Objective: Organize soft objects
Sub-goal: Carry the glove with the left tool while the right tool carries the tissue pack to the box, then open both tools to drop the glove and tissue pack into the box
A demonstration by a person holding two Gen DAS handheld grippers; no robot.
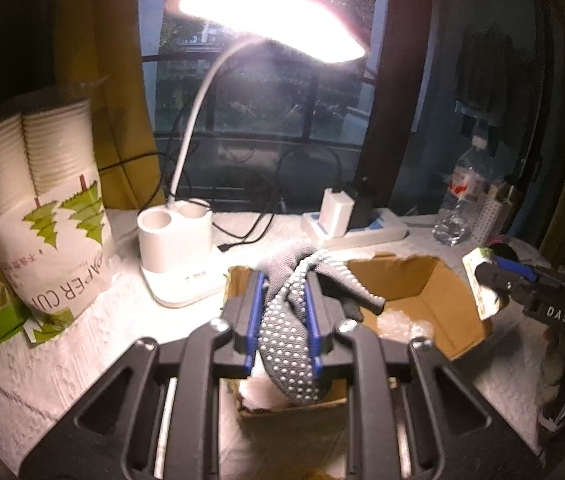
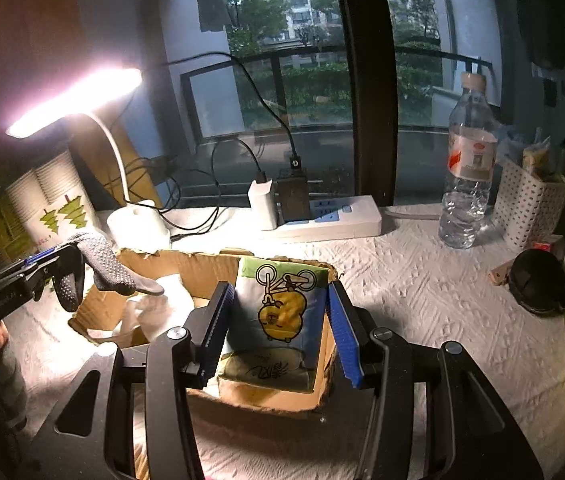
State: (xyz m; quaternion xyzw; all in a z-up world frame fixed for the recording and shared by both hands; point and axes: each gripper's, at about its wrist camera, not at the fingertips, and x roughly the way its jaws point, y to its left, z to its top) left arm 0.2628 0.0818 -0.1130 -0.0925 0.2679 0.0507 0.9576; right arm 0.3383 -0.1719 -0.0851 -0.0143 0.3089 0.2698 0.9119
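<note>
My left gripper (image 1: 283,280) is shut on a grey dotted glove (image 1: 288,320) and holds it over the left part of an open cardboard box (image 1: 434,280). The glove's fingers droop toward the box; it also shows in the right wrist view (image 2: 110,268), hanging from the left gripper (image 2: 48,260). My right gripper (image 2: 278,292) is shut on a tissue pack (image 2: 282,312) with a yellow cartoon figure, held at the box's right end (image 2: 266,400). The right gripper shows at the right in the left wrist view (image 1: 486,276), holding the pack (image 1: 480,284). White crumpled wrap lies inside the box.
A lit white desk lamp (image 1: 178,248) stands behind the box. A bag of paper cups (image 1: 42,216) is at the left. A power strip (image 2: 322,216) with chargers, a water bottle (image 2: 468,168), a white perforated basket (image 2: 530,204) and a black round object (image 2: 538,284) stand to the right.
</note>
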